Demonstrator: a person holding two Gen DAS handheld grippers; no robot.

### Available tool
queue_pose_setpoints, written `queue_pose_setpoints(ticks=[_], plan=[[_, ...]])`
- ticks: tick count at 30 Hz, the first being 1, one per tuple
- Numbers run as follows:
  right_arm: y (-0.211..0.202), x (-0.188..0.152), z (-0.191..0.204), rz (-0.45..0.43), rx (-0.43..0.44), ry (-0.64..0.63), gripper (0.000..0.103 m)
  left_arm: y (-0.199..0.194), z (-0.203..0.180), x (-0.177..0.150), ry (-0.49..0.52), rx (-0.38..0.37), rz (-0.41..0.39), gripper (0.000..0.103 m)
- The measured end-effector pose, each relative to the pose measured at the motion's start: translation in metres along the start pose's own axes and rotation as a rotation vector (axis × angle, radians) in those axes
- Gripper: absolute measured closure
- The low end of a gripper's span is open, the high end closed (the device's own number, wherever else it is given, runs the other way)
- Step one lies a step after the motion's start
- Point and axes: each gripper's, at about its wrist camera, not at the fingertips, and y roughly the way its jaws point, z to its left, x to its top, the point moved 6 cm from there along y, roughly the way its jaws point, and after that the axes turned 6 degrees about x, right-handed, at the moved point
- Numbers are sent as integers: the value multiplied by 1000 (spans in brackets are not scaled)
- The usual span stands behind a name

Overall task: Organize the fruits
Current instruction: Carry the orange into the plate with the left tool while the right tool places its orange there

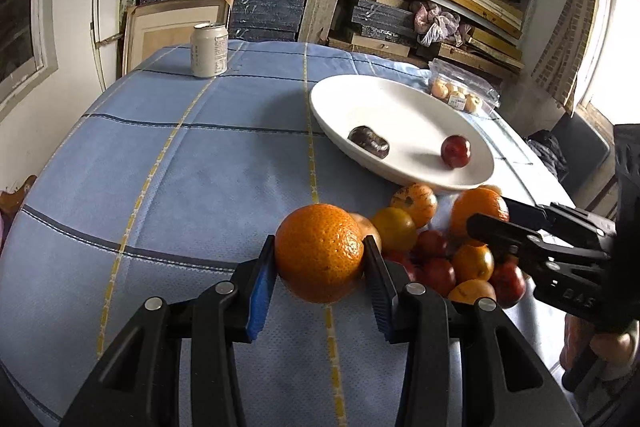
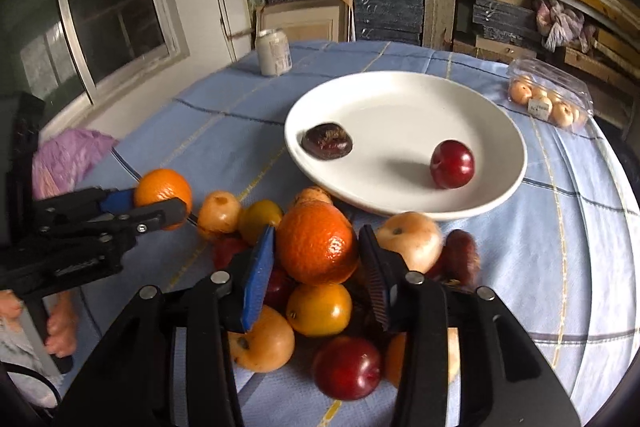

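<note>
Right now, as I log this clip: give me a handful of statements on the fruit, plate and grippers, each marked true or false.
1. The left gripper grips an orange. True.
2. The white plate is empty. False: it holds a red plum and a dark fruit.
3. The can lies on its side. False: it stands upright.
4. An orange from the pile sits between the right gripper's fingers. True.
5. The packaged fruit sits on the plate. False: it lies on the cloth beside it.
</note>
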Motion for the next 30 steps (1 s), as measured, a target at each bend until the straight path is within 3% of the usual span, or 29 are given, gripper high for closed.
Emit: queue_pose_setpoints(ticks=[8, 14, 22, 30], plan=[[-36, 41, -48, -96, -36, 58, 61, 8, -25, 65, 89, 30, -27, 60], [-15, 83, -98, -103, -107, 85, 61, 54, -48, 108, 124, 36, 8, 61], [38, 102, -146, -44, -146, 124, 61, 117, -55, 129, 115, 31, 86, 61], [72, 93, -153, 20, -143, 119, 60, 151, -52, 123, 114, 49, 144, 60]])
